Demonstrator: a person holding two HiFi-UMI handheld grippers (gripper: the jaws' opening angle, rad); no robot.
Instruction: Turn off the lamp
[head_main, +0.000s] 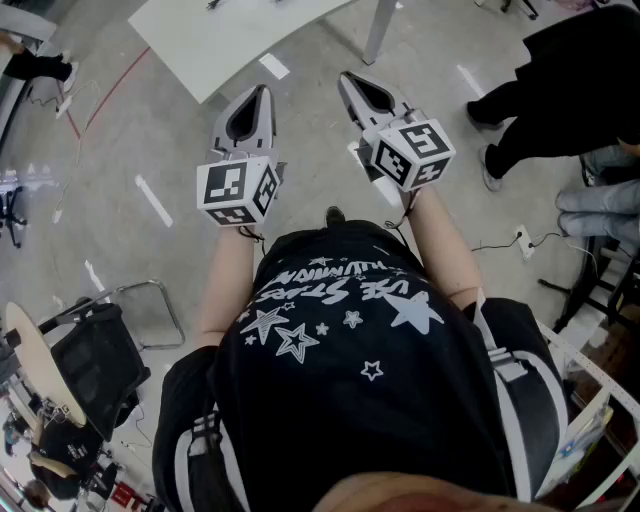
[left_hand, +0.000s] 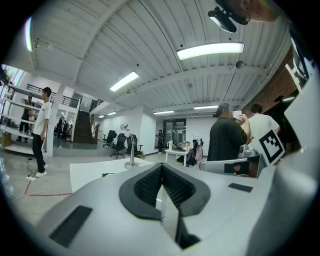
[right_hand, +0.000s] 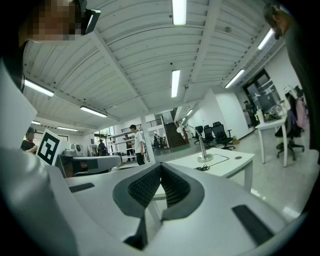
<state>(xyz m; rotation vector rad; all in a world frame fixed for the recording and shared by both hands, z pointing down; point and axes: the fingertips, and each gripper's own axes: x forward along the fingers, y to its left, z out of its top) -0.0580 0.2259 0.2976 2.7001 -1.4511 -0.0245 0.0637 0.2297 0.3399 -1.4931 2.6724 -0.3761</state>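
A silver desk lamp (left_hand: 130, 146) with a bent neck stands on a white table (left_hand: 92, 172) some way ahead of me. The right gripper view has the same lamp (right_hand: 199, 142) on the table (right_hand: 227, 165), with a cable running from its round base. In the head view only the table's near corner (head_main: 225, 40) shows, beyond both grippers. My left gripper (head_main: 263, 92) and right gripper (head_main: 345, 78) are held level side by side in front of the person's chest, well short of the table. Both are shut with nothing between the pads, as the left gripper (left_hand: 161, 167) and right gripper (right_hand: 161, 167) show close up.
A person in dark clothes (head_main: 570, 75) stands at the right, with a power strip and cord (head_main: 522, 240) on the floor nearby. A black chair (head_main: 95, 350) is at lower left. Another person (left_hand: 39, 132) stands far left, and office chairs (left_hand: 116, 144) are behind the table.
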